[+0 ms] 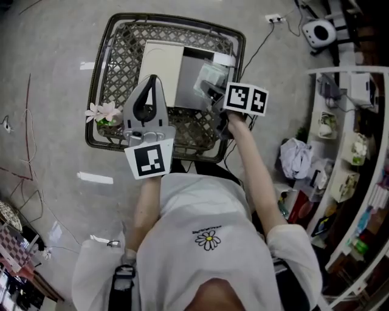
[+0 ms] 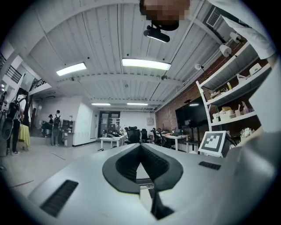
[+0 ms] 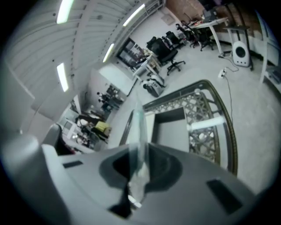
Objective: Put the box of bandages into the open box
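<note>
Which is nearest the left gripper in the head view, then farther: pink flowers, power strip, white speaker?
1. pink flowers, just left of the left gripper.
2. power strip, on the floor, upper right.
3. white speaker, farthest right.
</note>
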Tool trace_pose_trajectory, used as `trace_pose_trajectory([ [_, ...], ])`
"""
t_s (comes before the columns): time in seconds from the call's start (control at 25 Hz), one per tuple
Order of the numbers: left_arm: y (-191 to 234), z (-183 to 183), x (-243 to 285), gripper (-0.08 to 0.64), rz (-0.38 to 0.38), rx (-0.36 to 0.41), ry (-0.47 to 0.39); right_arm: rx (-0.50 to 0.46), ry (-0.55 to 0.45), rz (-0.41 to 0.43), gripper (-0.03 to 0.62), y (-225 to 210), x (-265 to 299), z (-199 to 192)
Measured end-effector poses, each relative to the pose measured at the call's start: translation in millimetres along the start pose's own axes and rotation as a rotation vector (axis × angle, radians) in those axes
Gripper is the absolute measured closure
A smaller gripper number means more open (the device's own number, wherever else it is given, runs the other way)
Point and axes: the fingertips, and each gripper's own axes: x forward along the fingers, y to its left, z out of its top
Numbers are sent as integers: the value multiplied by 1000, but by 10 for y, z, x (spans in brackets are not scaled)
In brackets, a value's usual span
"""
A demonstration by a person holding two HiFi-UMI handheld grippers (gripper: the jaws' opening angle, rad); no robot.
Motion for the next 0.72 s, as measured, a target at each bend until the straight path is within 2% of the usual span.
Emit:
trace_pose_trajectory([
  [0.28, 149, -197, 111, 540, 6, -30, 29, 11, 149, -57, 549, -196, 482, -181],
  [0.44, 175, -330, 119, 540, -10, -27, 68, -14, 173, -83, 548, -278, 675, -217],
  [0.64, 335, -478, 86, 540, 28, -109, 103, -3, 222, -154, 548, -431, 848, -326],
  [0.72, 415, -505, 85, 540, 43, -120, 100, 12, 235, -170, 549, -481, 912, -364],
])
